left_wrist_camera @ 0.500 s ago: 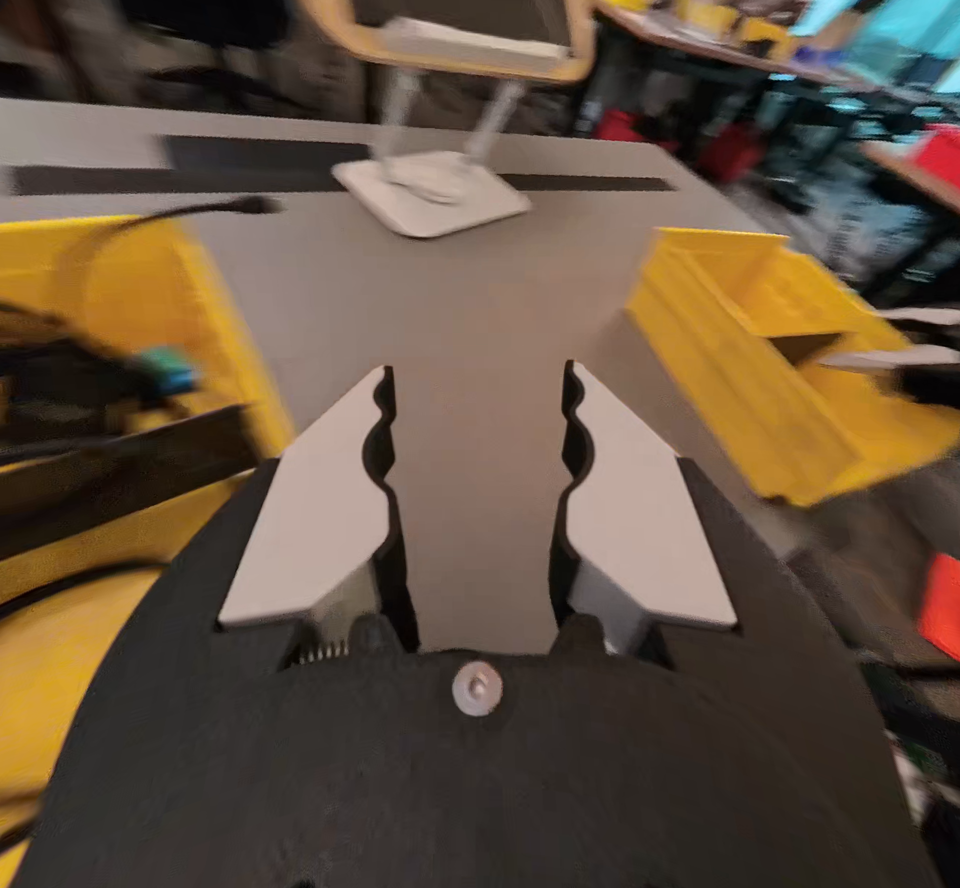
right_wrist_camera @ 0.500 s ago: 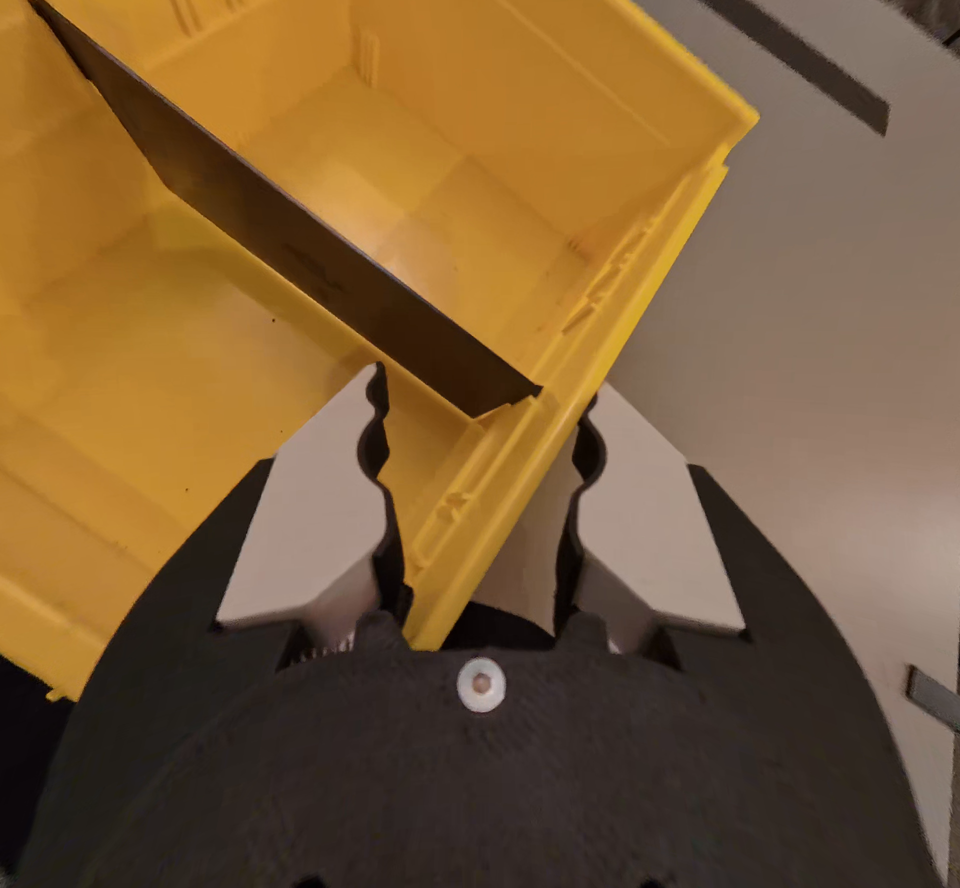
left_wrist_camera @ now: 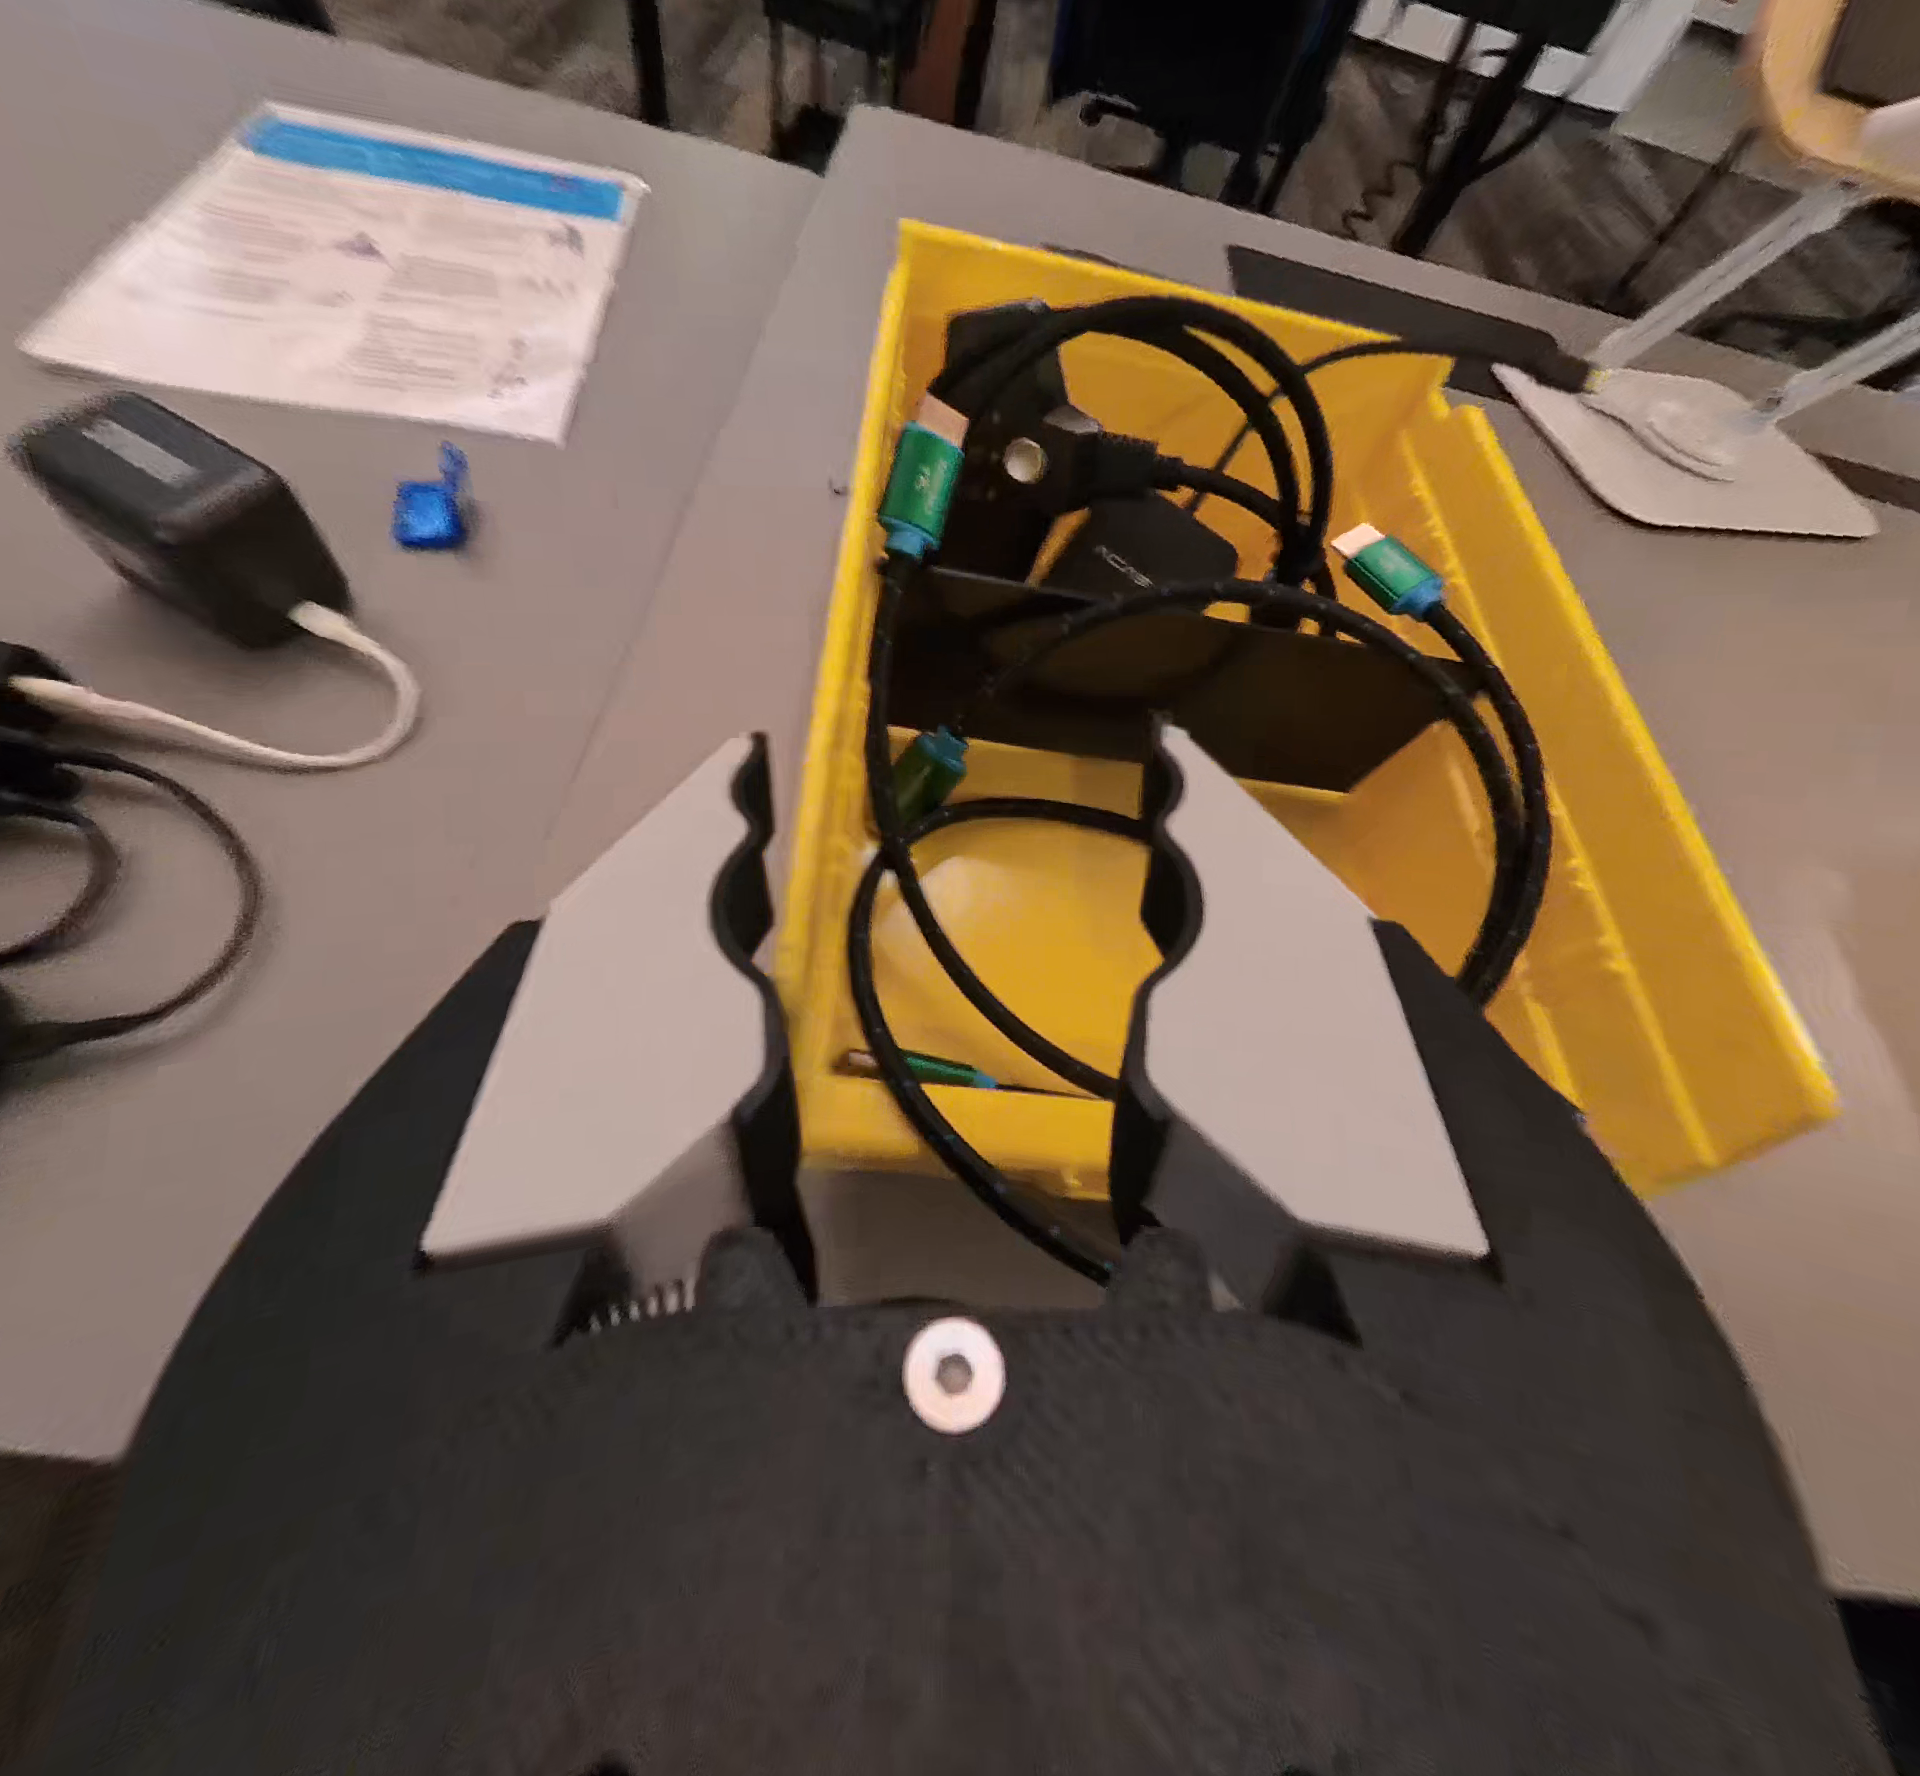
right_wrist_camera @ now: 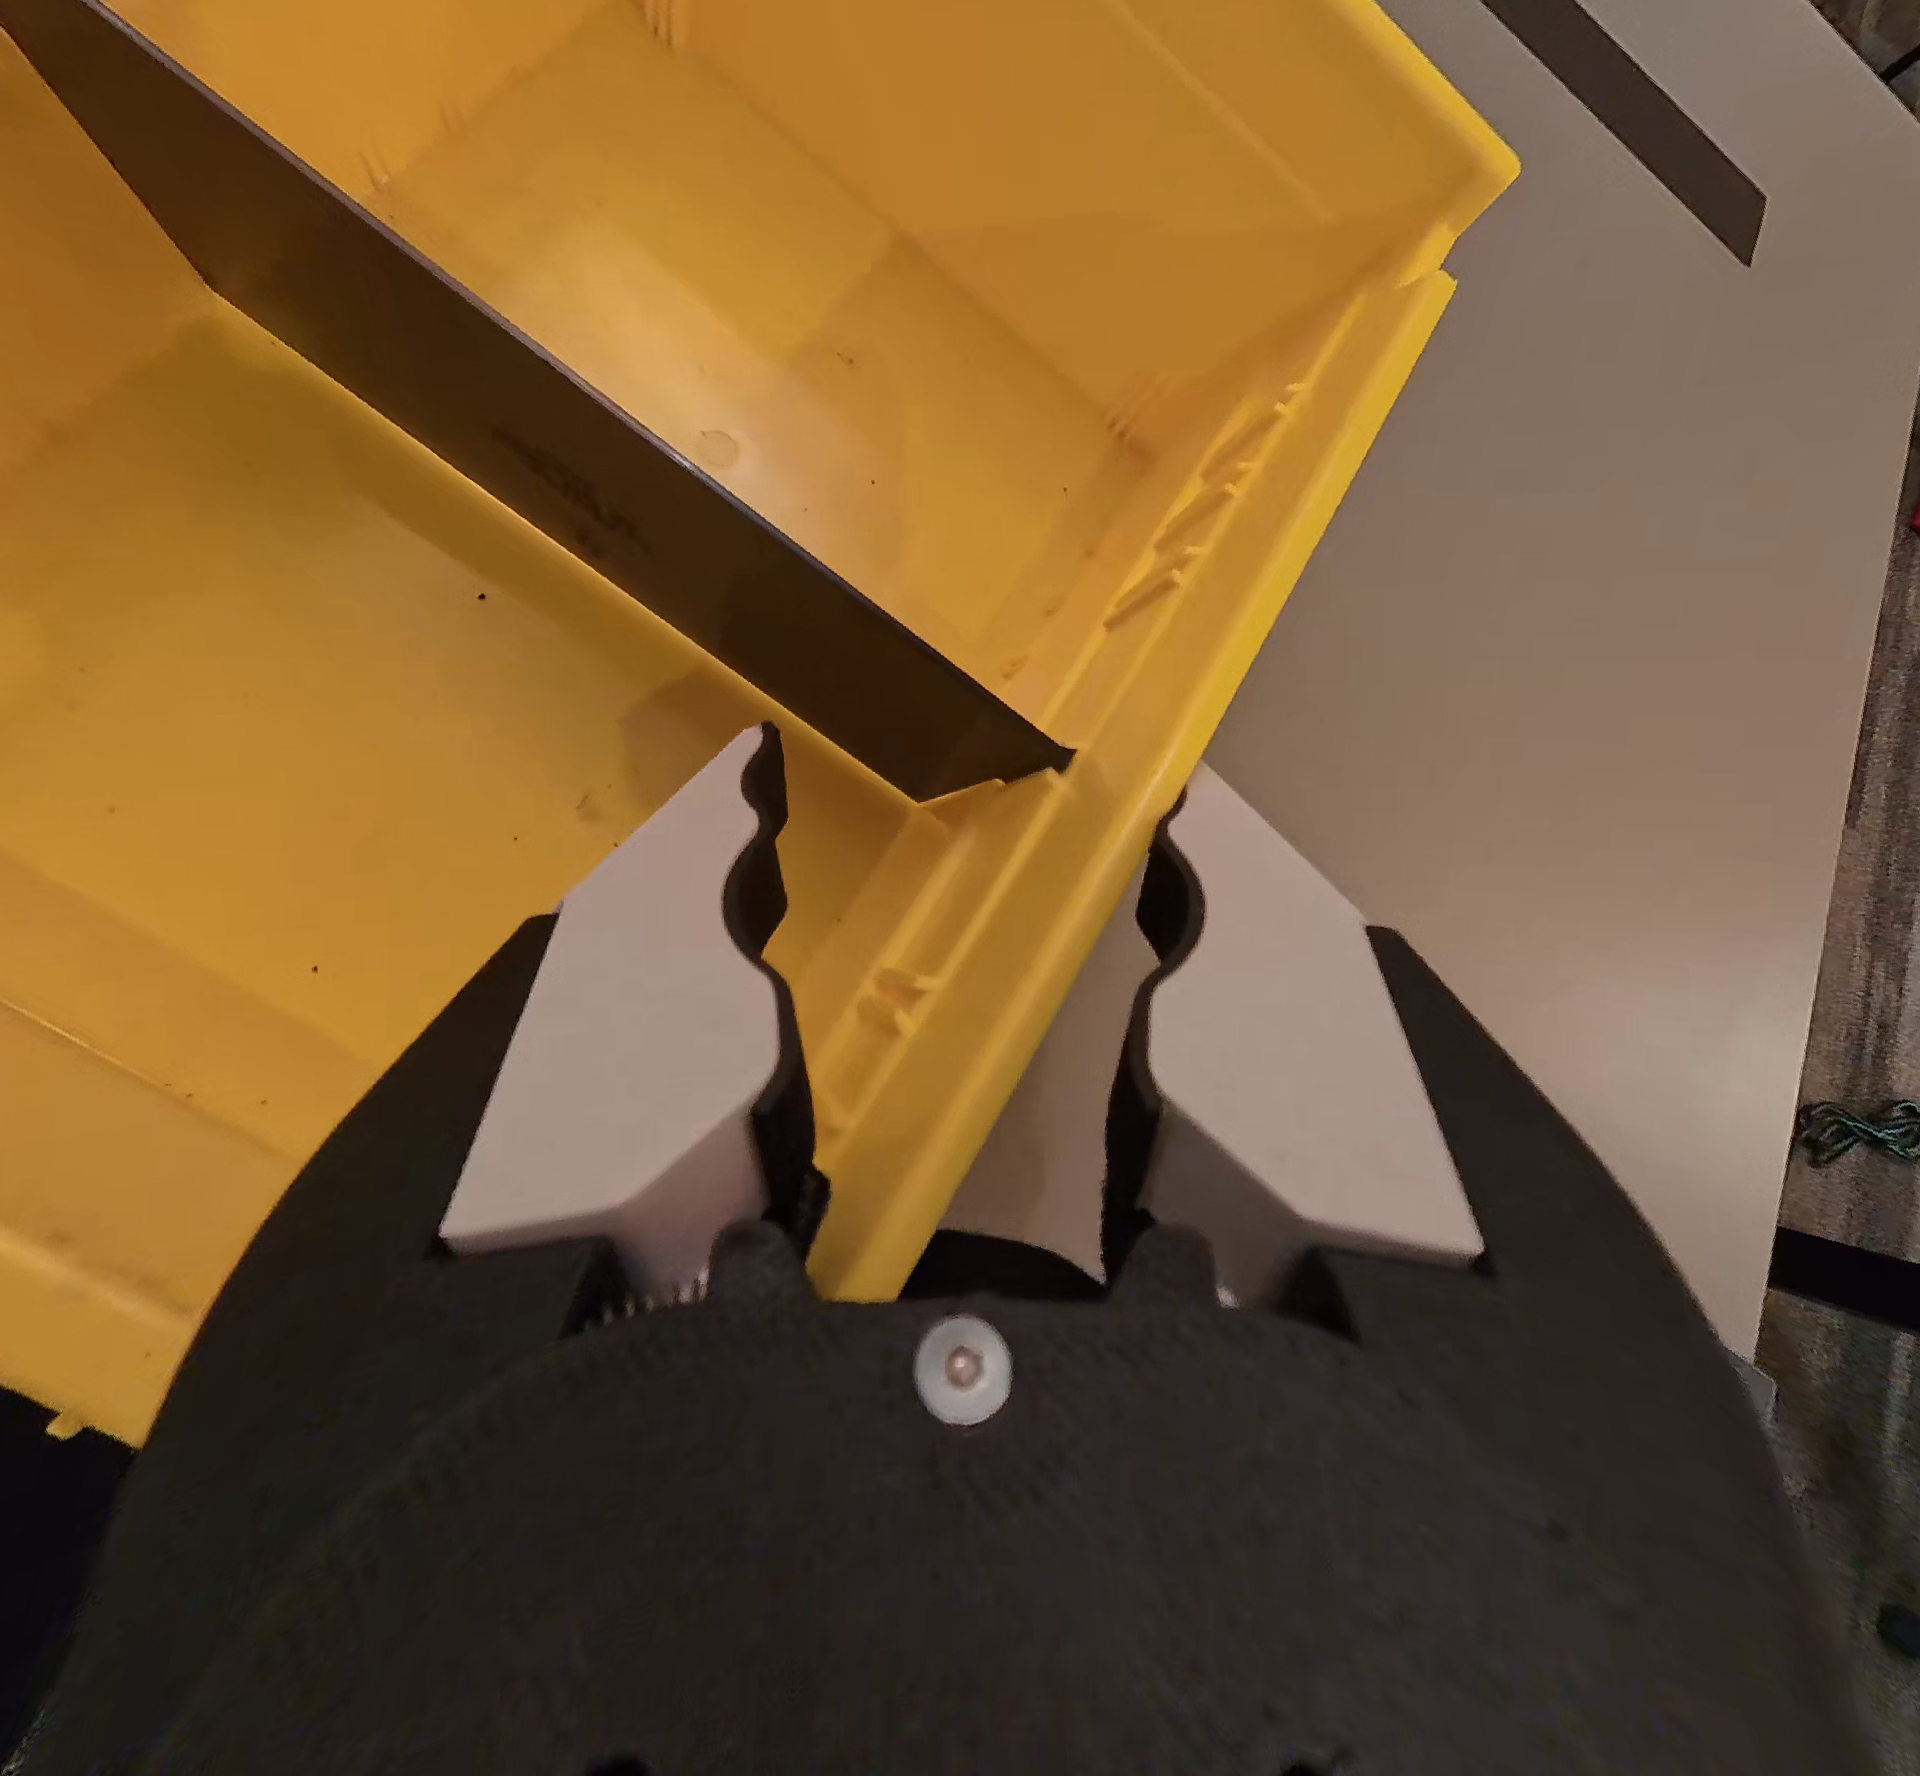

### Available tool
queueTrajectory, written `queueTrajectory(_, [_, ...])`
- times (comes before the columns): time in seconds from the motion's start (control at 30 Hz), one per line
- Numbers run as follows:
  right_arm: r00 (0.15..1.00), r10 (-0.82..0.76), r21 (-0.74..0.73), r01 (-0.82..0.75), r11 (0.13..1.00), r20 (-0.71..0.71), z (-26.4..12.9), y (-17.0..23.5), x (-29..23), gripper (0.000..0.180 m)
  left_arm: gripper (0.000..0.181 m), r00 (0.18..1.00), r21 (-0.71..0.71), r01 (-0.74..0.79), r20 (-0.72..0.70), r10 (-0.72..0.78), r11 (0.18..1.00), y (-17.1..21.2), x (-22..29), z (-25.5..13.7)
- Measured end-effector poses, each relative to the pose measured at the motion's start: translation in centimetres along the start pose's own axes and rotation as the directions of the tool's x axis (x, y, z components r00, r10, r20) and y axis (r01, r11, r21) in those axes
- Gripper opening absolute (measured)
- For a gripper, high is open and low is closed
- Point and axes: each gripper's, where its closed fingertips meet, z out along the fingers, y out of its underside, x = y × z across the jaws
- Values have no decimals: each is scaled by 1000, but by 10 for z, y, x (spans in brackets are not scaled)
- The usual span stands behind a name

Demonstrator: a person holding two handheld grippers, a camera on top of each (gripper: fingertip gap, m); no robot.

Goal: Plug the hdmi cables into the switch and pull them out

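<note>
A: Your left hand-held gripper point(left_wrist_camera: 956, 905) has swung over since half a second ago. Before it looked across the bare desk point(left_wrist_camera: 665, 583); now the yellow bin point(left_wrist_camera: 1621, 905) fills the middle of its frame, the jaws wide and holding nothing.

B: And the task's things?

A: The hdmi cables point(left_wrist_camera: 1507, 770) lie coiled in that bin, the black switch point(left_wrist_camera: 1023, 469) behind them in the upper middle. Your right hand-held gripper point(right_wrist_camera: 961, 895) is unchanged, wide around the rim of an empty yellow bin point(right_wrist_camera: 1122, 895). I think picking up comes next.
</note>
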Motion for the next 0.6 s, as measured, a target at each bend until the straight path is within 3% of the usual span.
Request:
queueTrajectory(0.1, [1000,1,-6,-1,1000,-5,1,1,1,66,74,997,44,-37,71,34,998,-7,-14,-9])
queueTrajectory(0.23, [1000,12,-29,-11,1000,9,4,5,1,66,76,1000,-74,22,14,-21,997,22,-20,7])
queueTrajectory(0.43, [1000,16,-36,-15,999,18,5,7,5,65,29,999,-179,9,-43,-17,984,50,-17,28])
queueTrajectory(0.6, [1000,20,-41,-20,999,14,6,13,16,65,18,999,-177,25,-17,-28,984,50,-23,33])
